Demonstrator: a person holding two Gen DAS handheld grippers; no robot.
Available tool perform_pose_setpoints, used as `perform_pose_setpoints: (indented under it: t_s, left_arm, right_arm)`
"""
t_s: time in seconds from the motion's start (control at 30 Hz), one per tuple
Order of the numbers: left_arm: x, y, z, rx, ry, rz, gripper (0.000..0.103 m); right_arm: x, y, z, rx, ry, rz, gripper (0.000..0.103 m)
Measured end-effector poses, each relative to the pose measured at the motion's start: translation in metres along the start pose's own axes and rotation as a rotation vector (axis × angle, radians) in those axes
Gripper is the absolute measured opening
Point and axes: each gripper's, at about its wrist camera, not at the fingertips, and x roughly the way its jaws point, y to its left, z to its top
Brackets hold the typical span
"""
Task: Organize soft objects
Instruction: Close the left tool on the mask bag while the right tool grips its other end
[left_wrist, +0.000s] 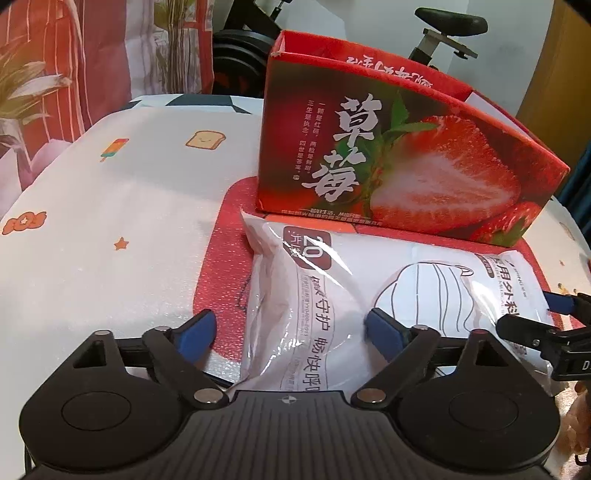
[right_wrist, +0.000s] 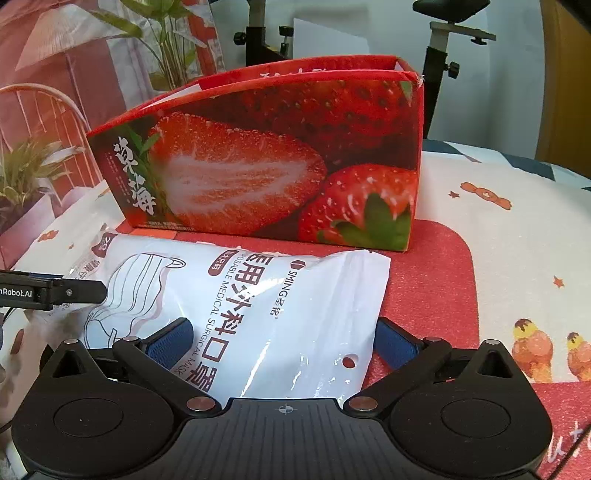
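A white plastic pack of surgical masks (left_wrist: 369, 266) (right_wrist: 258, 295) lies flat on a red foam mat (left_wrist: 221, 280) (right_wrist: 428, 295), just in front of an open-topped red strawberry box (left_wrist: 406, 147) (right_wrist: 266, 166). My left gripper (left_wrist: 291, 332) is open over the pack's left end: one finger stands clear of the pack's edge, the other hovers above its middle. My right gripper (right_wrist: 284, 332) is open across the pack's right end, one finger over the printed face and the other beside the pack's right edge. Neither gripper's pads squeeze the pack. The inside of the box is hidden.
The mat lies on a white tablecloth (left_wrist: 110, 221) (right_wrist: 498, 221) printed with small cartoons. Behind the table stand an exercise bike (left_wrist: 443, 33) (right_wrist: 443, 55) and a red patterned curtain (left_wrist: 55, 55). The box blocks the way straight ahead.
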Motion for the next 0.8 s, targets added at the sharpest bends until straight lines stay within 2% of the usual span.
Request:
perform_pose_setpoints:
  t_s: [0.4,0.5,0.67,0.8]
  left_arm:
    - [0.002,0.002,0.0,0.011,-0.002,-0.007,0.096]
    - [0.006,0.005,0.006,0.017,0.041,-0.039,0.103]
    - [0.012,0.007,0.017,0.041,0.104,-0.064,0.103]
    - [0.015,0.008,0.021,0.042,0.115,-0.074,0.103]
  right_arm:
    - [0.003,0.002,0.008,0.059,0.026,-0.033,0.103]
    - [0.005,0.004,0.013,0.077,0.058,-0.051,0.103]
    - [0.008,0.002,0.02,0.094,0.106,-0.051,0.103]
    - [0.008,0.005,0.017,0.063,0.101,-0.056,0.103]
